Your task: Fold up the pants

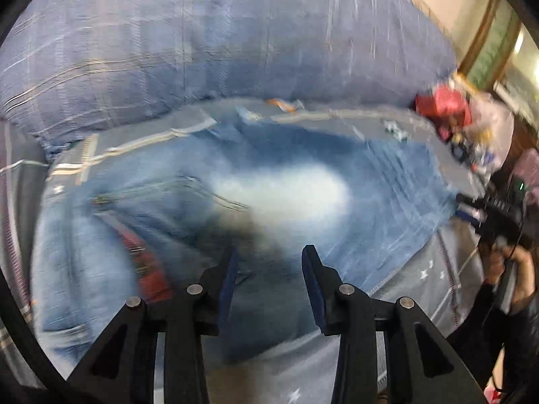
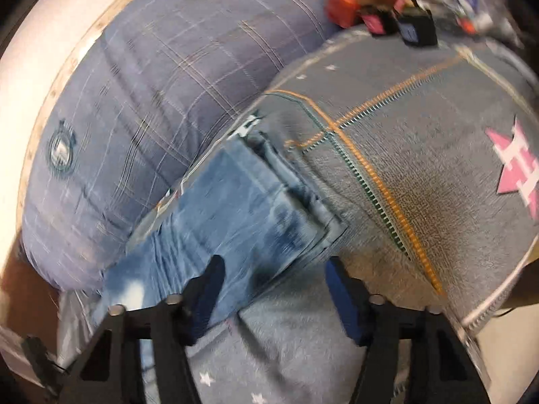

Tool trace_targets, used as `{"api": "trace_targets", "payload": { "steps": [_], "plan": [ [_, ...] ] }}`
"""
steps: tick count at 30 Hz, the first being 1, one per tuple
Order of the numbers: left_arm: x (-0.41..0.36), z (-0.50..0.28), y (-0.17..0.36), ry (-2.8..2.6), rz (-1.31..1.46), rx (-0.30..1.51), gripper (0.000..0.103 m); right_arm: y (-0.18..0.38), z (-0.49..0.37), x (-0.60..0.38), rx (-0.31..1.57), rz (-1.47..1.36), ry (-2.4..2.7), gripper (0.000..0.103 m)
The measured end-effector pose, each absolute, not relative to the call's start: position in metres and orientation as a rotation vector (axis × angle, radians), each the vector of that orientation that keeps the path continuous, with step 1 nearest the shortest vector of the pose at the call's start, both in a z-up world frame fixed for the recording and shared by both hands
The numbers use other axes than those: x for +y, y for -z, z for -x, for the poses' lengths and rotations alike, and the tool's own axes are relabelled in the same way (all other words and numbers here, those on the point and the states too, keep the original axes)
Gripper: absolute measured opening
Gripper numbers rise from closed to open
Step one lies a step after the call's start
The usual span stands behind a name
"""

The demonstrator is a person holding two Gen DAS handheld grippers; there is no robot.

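Observation:
Blue faded jeans (image 1: pixel 286 188) lie spread on a grey bed cover (image 1: pixel 421 286), waist end at the left, legs running right. My left gripper (image 1: pixel 269 262) is open and empty, just above the jeans near their front edge. My right gripper shows at the right edge of the left wrist view (image 1: pixel 485 208), by the leg ends. In the right wrist view the folded leg ends (image 2: pixel 256 208) lie on the cover. My right gripper (image 2: pixel 273 276) is open over their near edge, holding nothing. Both views are blurred.
A large blue plaid duvet (image 1: pixel 219 43) is piled along the back of the bed, also in the right wrist view (image 2: pixel 151 101). Red and mixed clutter (image 1: pixel 448 107) sits at the far right end. The grey cover (image 2: pixel 421 168) has orange stitching and a pink star.

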State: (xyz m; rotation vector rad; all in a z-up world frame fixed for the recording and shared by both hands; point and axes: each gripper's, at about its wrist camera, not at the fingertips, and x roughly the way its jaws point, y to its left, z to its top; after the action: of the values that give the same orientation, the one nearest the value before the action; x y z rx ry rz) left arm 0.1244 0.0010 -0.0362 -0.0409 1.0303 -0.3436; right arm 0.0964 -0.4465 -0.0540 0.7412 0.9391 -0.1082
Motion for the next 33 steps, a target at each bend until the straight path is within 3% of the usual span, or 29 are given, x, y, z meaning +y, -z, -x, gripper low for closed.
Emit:
{"api": "trace_targets", "payload": {
  "steps": [3, 4, 6, 10, 13, 14, 24, 26, 28, 33],
  "plan": [
    [-0.02, -0.13, 0.062, 0.348, 0.012, 1.106, 0.04, 0.067, -0.113, -0.445, 0.957, -0.791, 0.065, 0.033],
    [-0.025, -0.13, 0.068, 0.345, 0.006, 1.124, 0.04, 0.069, -0.116, -0.447, 0.96, -0.776, 0.072, 0.014],
    [-0.034, -0.127, 0.068, 0.341, -0.005, 1.105, 0.04, 0.064, -0.117, -0.449, 0.943, -0.72, 0.084, 0.006],
    [-0.053, -0.125, 0.058, 0.371, -0.026, 1.071, 0.04, 0.032, -0.108, -0.44, 0.86, -0.53, 0.154, 0.006],
    [-0.065, -0.13, 0.073, 0.334, -0.106, 1.105, 0.041, 0.052, -0.115, -0.446, 0.926, -0.532, 0.188, 0.006],
    [-0.068, -0.128, 0.073, 0.336, -0.116, 1.074, 0.047, 0.065, -0.119, -0.448, 0.976, -0.557, 0.173, 0.006],
    [-0.095, -0.136, 0.037, 0.392, -0.081, 1.029, 0.049, 0.05, -0.094, -0.457, 0.835, -0.569, 0.177, 0.023],
    [-0.106, -0.147, 0.035, 0.395, -0.11, 1.043, 0.05, 0.044, -0.092, -0.453, 0.806, -0.53, 0.196, 0.036],
    [-0.111, -0.162, 0.037, 0.387, -0.129, 1.053, 0.05, 0.034, -0.09, -0.45, 0.767, -0.485, 0.225, 0.075],
    [-0.088, -0.181, 0.05, 0.322, -0.029, 1.073, 0.05, 0.008, -0.108, -0.437, 0.706, -0.358, 0.196, 0.077]
  ]
}}
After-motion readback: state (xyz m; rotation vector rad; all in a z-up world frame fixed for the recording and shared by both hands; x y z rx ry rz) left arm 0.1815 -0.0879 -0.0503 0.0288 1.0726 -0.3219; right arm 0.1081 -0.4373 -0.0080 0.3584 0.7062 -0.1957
